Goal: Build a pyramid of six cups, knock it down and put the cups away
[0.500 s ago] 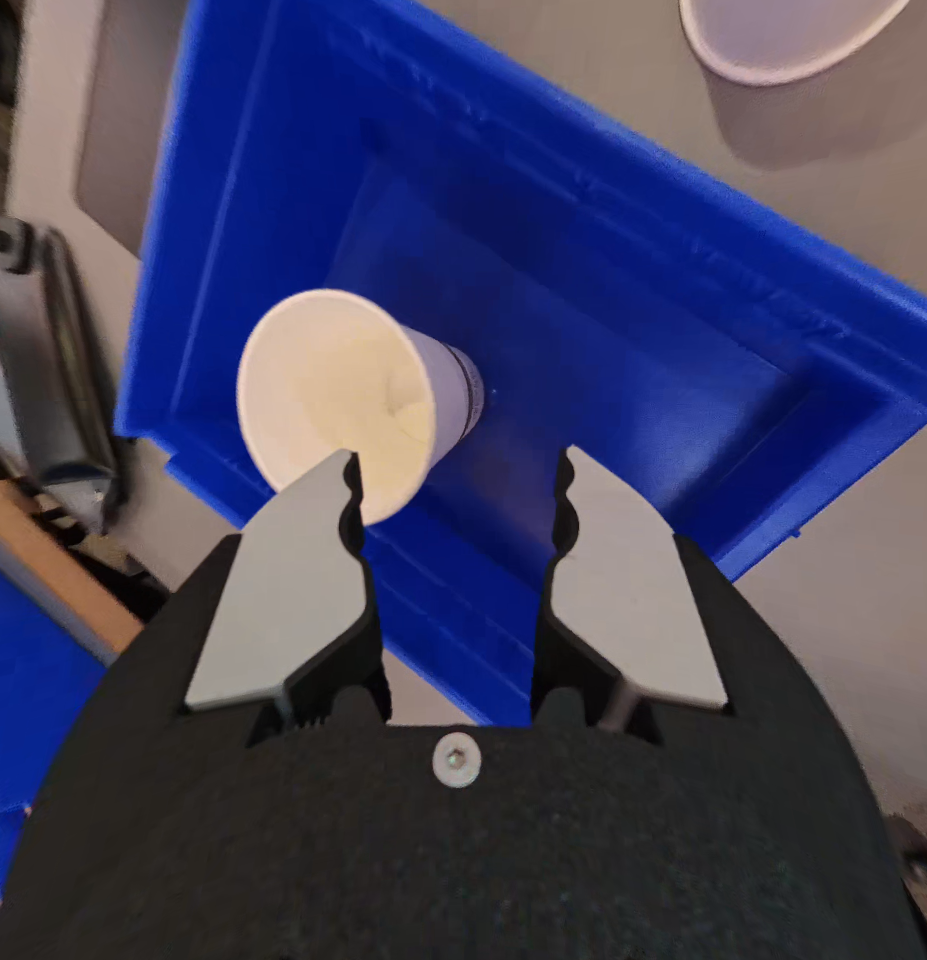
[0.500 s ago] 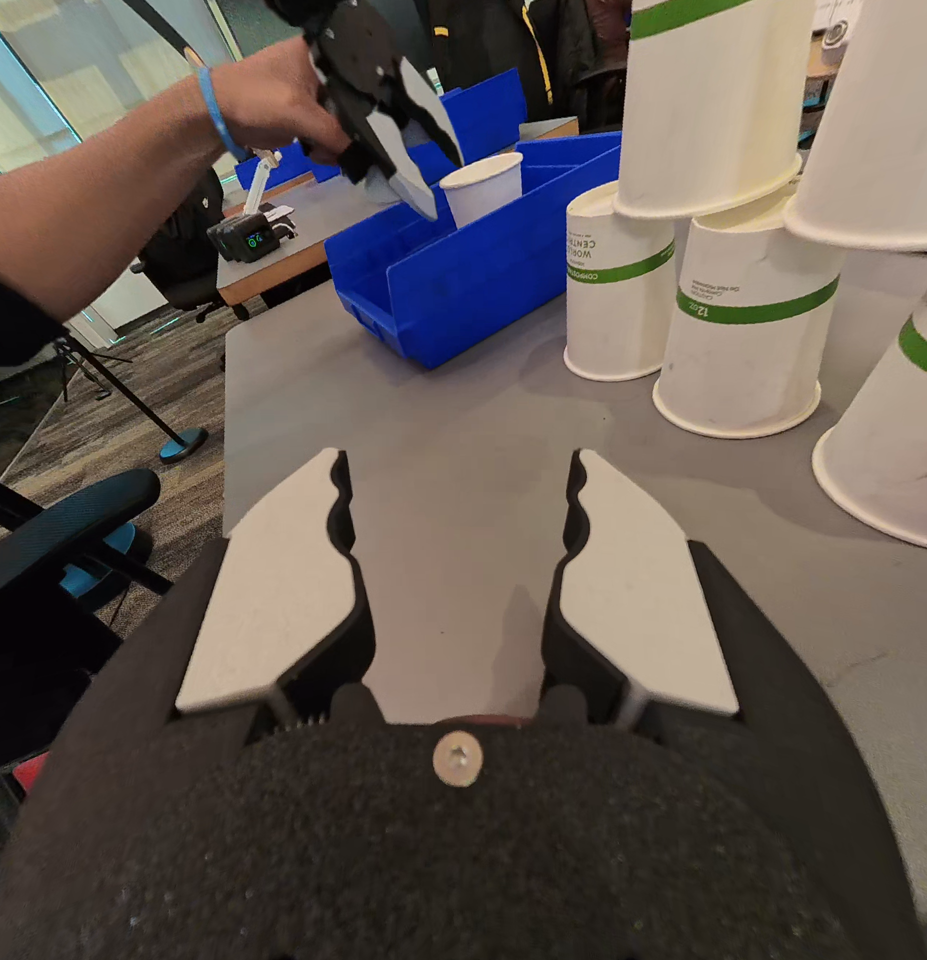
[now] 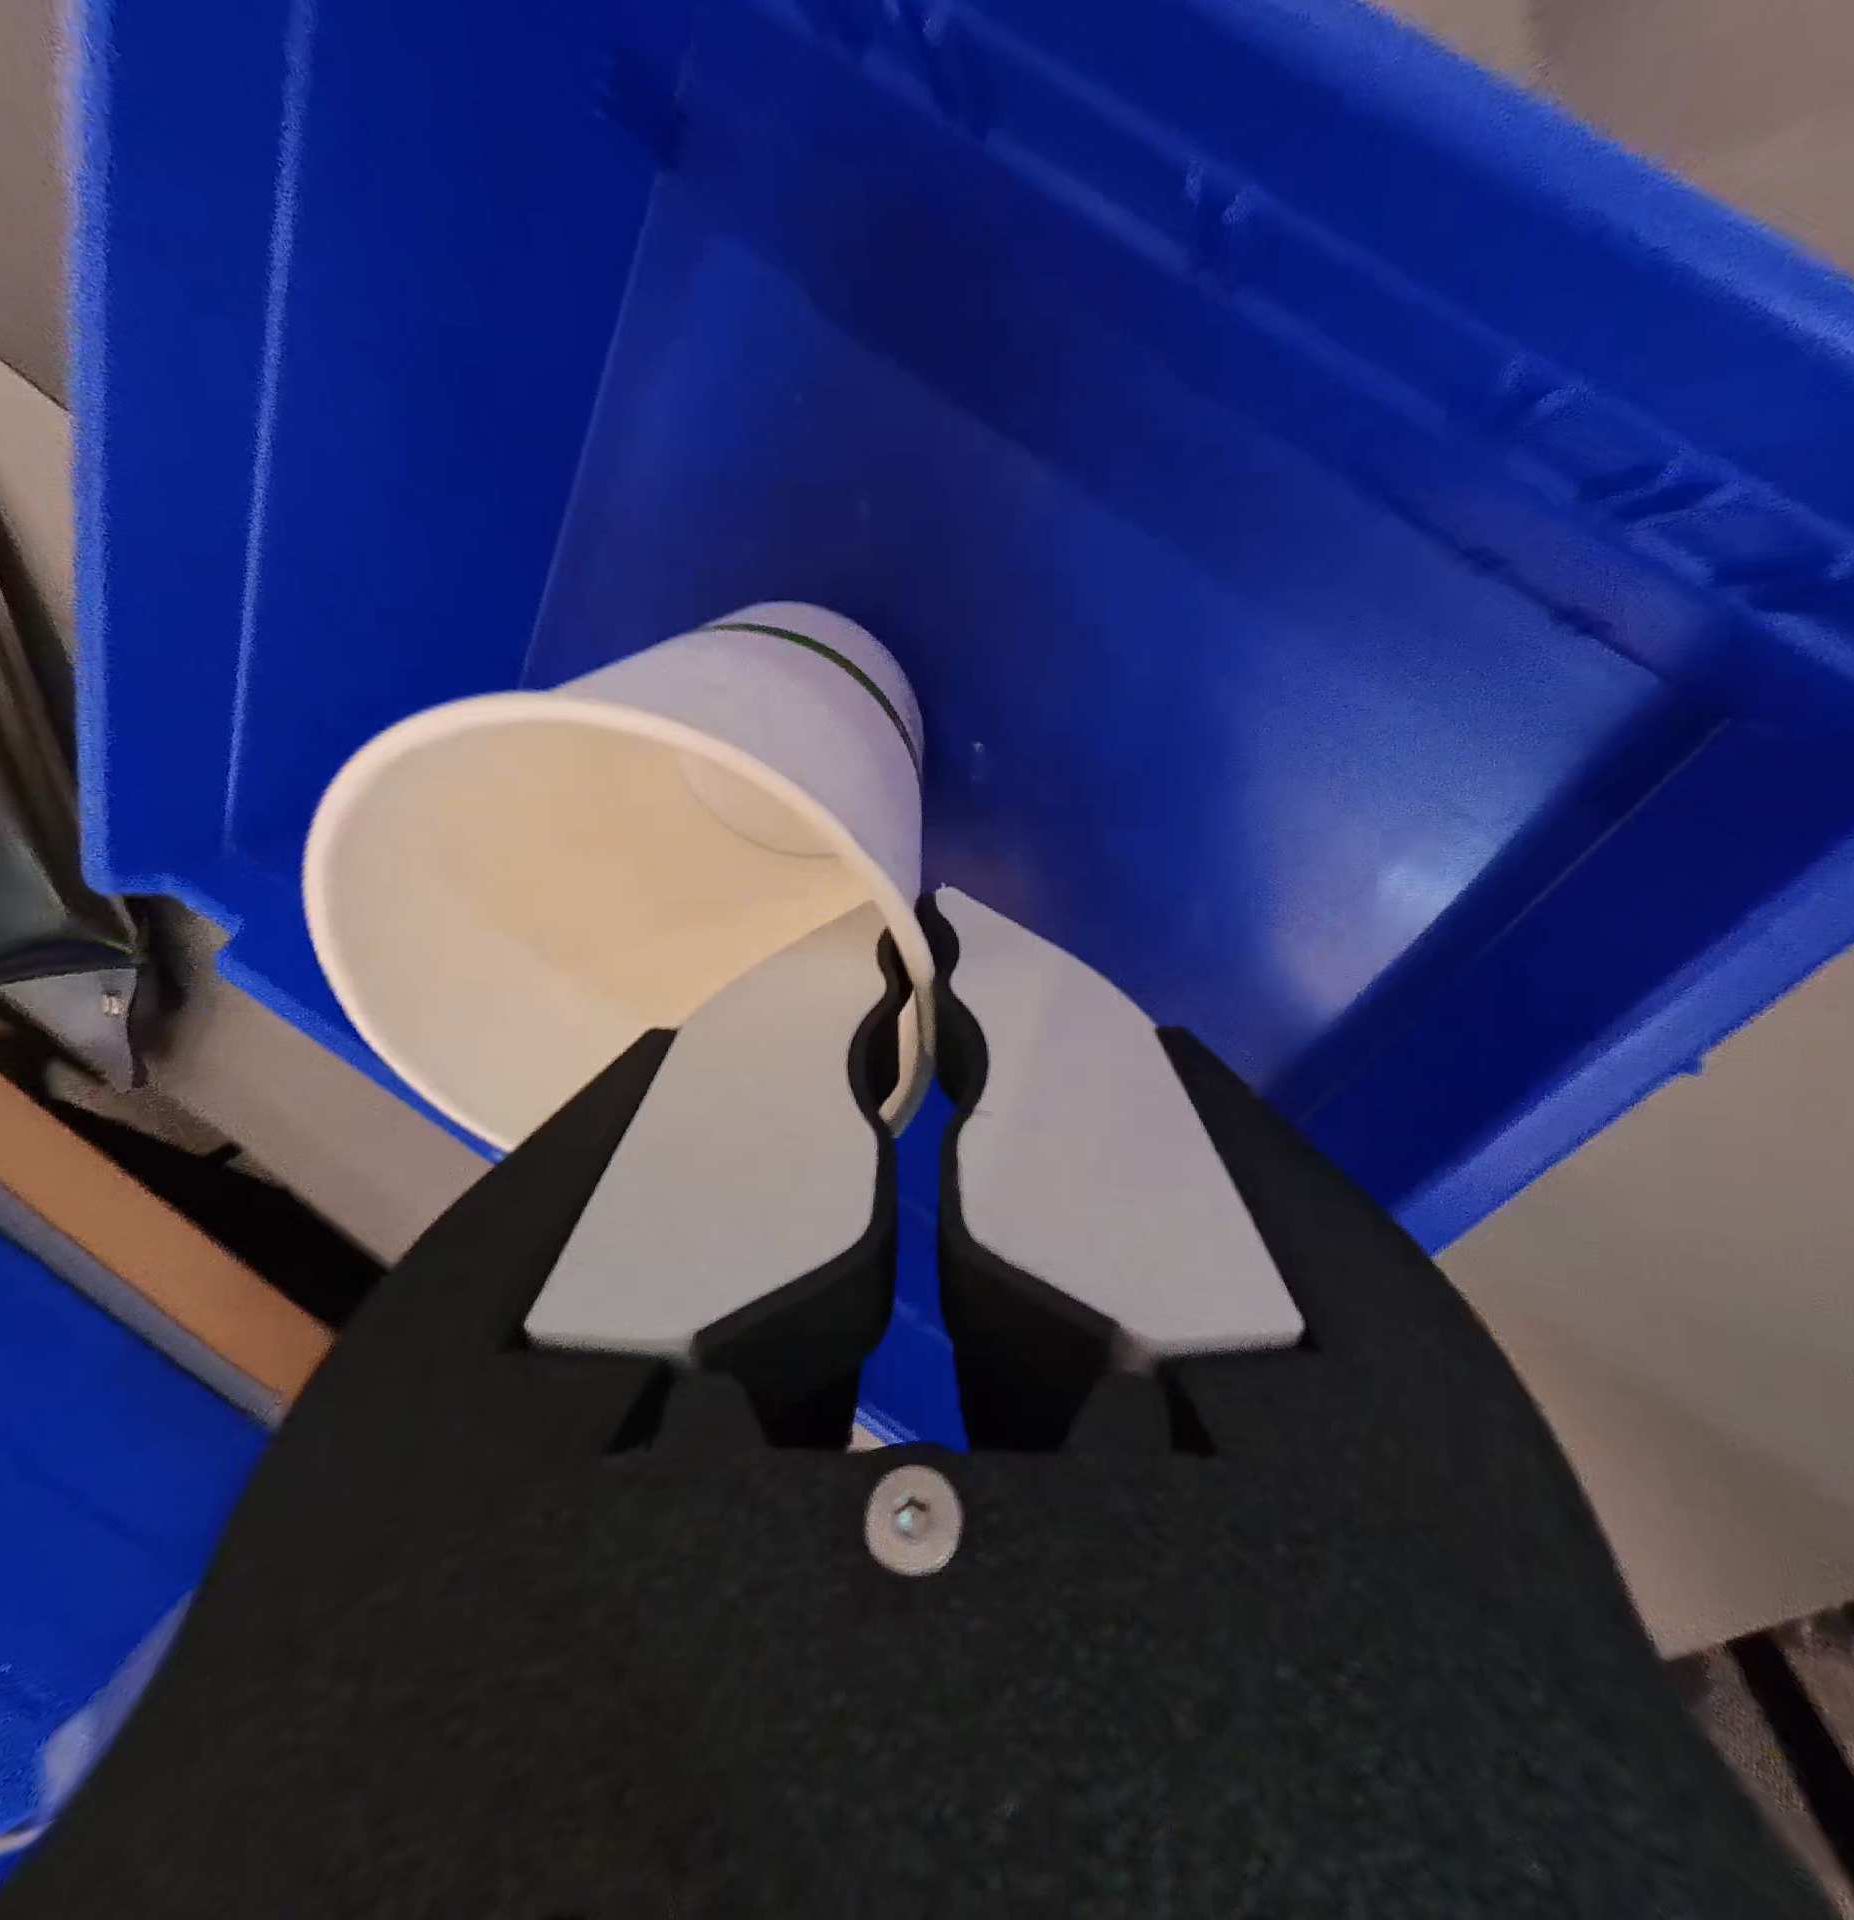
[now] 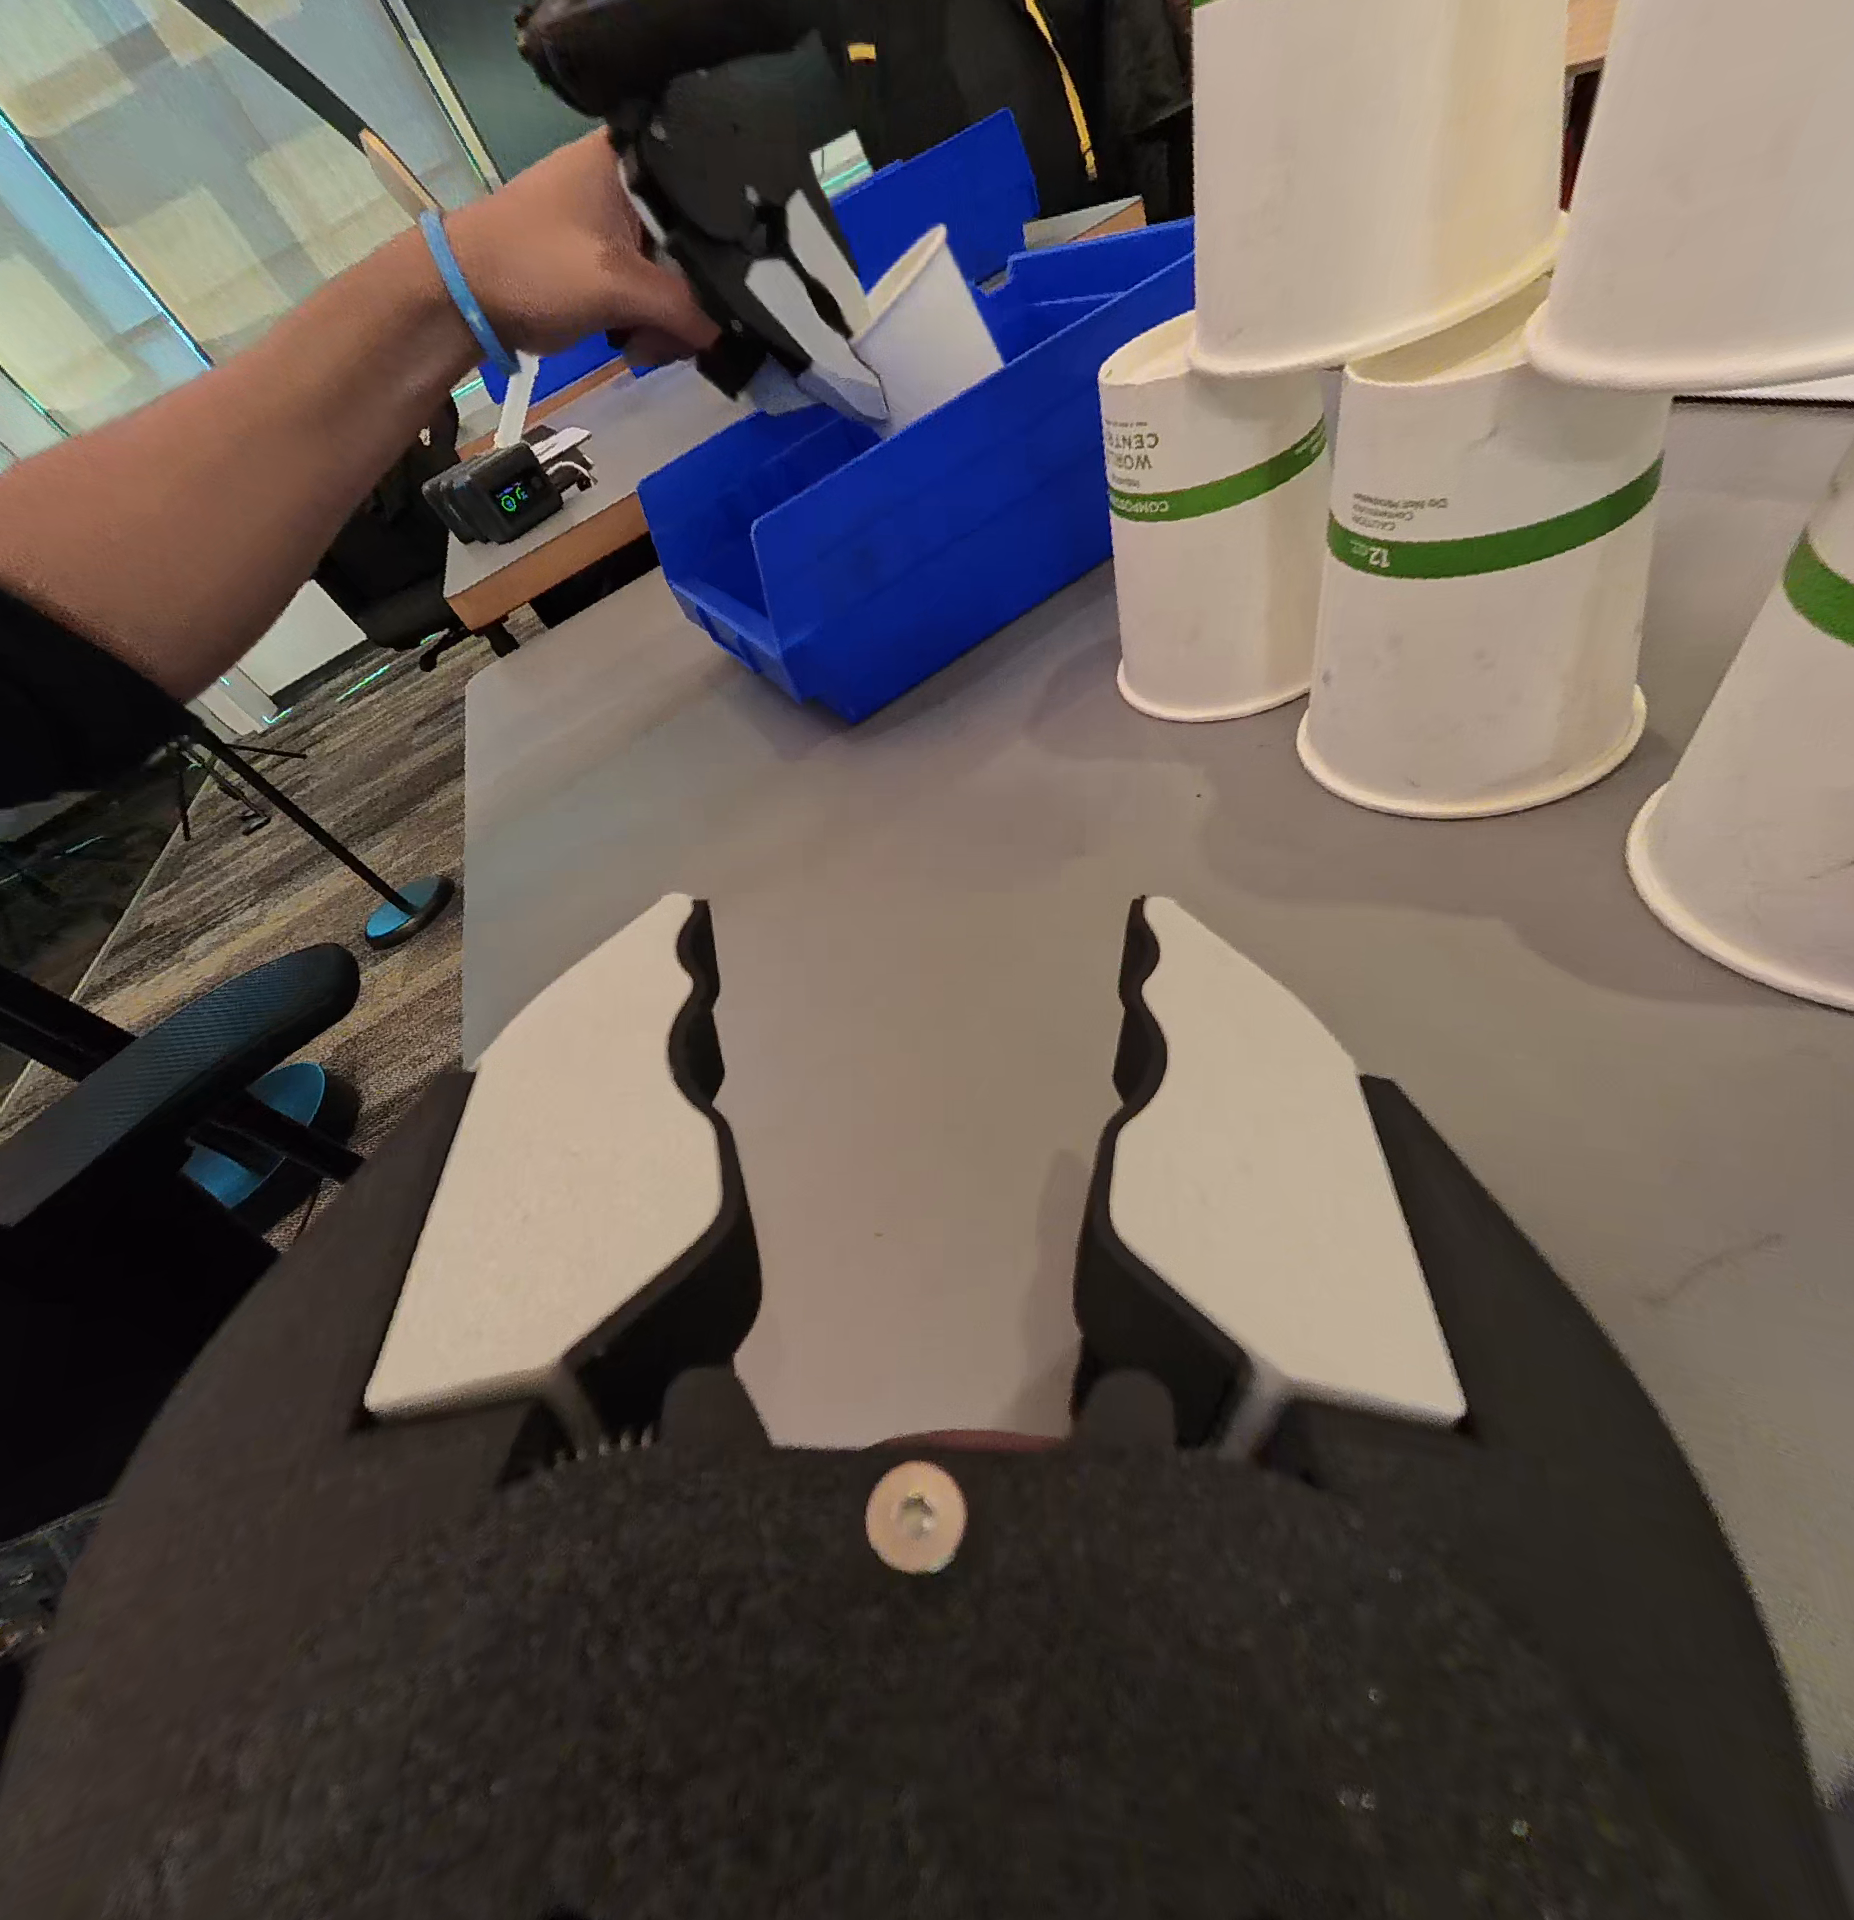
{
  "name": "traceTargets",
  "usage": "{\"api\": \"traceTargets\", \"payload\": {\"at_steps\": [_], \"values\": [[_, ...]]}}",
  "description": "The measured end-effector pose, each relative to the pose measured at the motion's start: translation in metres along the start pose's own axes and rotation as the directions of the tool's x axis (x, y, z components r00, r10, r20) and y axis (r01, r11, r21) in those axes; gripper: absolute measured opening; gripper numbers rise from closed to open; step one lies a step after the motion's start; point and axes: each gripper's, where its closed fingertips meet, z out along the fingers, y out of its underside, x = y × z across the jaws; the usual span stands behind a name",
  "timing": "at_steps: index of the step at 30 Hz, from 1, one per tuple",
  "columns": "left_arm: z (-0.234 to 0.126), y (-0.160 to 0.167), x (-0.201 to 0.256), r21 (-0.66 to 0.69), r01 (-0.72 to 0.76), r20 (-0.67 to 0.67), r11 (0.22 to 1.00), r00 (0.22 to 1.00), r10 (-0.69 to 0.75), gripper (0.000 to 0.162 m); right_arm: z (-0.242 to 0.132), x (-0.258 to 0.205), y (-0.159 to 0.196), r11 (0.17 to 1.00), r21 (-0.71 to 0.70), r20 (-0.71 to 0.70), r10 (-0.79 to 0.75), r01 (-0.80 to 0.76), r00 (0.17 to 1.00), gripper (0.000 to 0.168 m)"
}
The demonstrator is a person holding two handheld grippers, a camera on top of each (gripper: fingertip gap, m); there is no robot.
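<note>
**One cup pinched at the rim over the bin**

One change stands out to me against half a second ago: my left gripper was spread wide with the cup's rim only brushing its left finger, and now its jaws have narrowed until they pinch the wall of the white paper cup between them. One finger sits inside the mouth, the other outside against the cup's side. The cup is tilted, mouth toward my camera, base with its thin green band pointing down into the blue bin. I cannot tell whether the base touches the bin floor.

From my right wrist view I see the same grip farther off: the left gripper, held in a hand with a blue wristband, has come lower and the cup now leans over the bin, where before it stood upright.

My right gripper is unchanged: jaws wide, nothing between them, hovering above the grey table. To its right stand five inverted cups with green bands, well apart from the jaws: three on the table, and, and two resting on them, and.
</note>
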Motion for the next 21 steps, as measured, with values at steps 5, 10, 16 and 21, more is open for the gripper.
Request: {"api": "traceTargets", "payload": {"at_steps": [5,10,16,21], "values": [[-0.057,-0.017,0.011,0.399,0.218,-0.14,0.891,0.975,-0.176,0.0,0.0,-0.005,-0.002,1.0,0.004,0.002,-0.026,0.026,1.0,0.072],[-0.147,-0.06,0.068,0.736,0.425,-0.467,0.527,0.882,-0.06,0.0,-0.006,-0.013,-0.017,0.996,0.086,0.051,-0.044,0.039,0.998,0.072],[-0.182,-0.13,0.173,0.794,0.47,-0.573,0.386,0.791,0.214,0.0,-0.007,-0.026,-0.056,0.97,0.229,0.168,-0.119,0.079,0.979,0.085],[-0.188,-0.183,0.222,0.79,0.465,-0.6,0.4,0.722,0.345,0.0,-0.001,-0.025,-0.109,0.937,0.305,0.186,-0.235,0.171,0.954,0.098]]}}
